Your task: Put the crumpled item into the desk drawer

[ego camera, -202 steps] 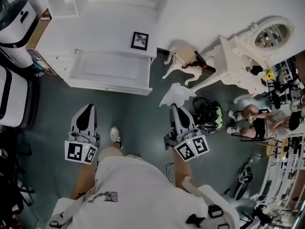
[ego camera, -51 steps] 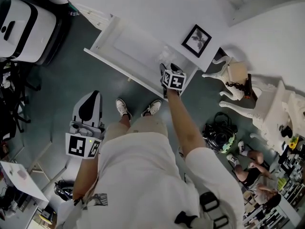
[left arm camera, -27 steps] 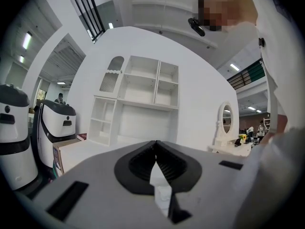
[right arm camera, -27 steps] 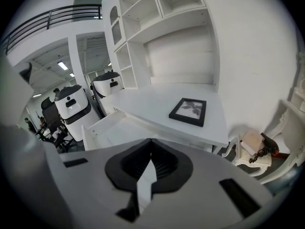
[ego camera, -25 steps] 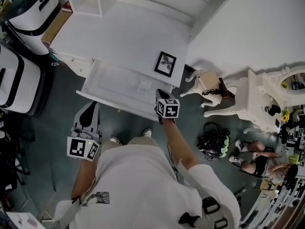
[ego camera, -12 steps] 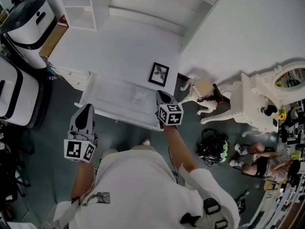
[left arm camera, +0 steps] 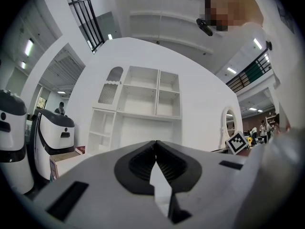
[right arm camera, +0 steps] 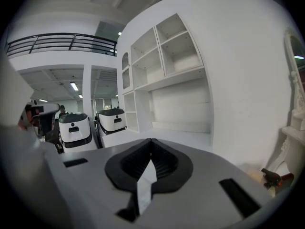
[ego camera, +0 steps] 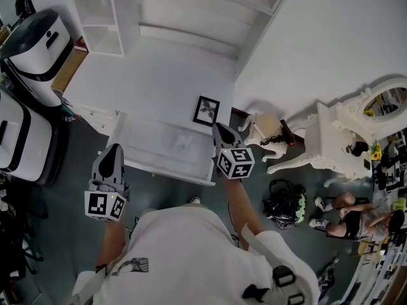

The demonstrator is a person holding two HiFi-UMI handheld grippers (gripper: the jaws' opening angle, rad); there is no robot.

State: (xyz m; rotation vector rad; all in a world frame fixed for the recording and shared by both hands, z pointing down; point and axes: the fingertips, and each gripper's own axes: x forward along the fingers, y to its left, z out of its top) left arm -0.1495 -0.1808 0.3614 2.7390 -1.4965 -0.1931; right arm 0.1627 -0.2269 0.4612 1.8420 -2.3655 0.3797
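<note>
- We see the pale crumpled item (ego camera: 184,143) lying inside the open white desk drawer (ego camera: 137,161), in its right half, nearer the back wall than the front edge.
- The right gripper (ego camera: 222,128) hovers at the drawer's right edge – its jaws are pressed together with nothing between them.
- The left gripper (ego camera: 112,150) hangs off the drawer's front left corner, above the grey floor (ego camera: 57,202); its jaws are also closed and empty.
- A small black-framed picture (ego camera: 206,110) rests on the white desk top (ego camera: 146,81), at its front right corner – just behind the drawer.
</note>
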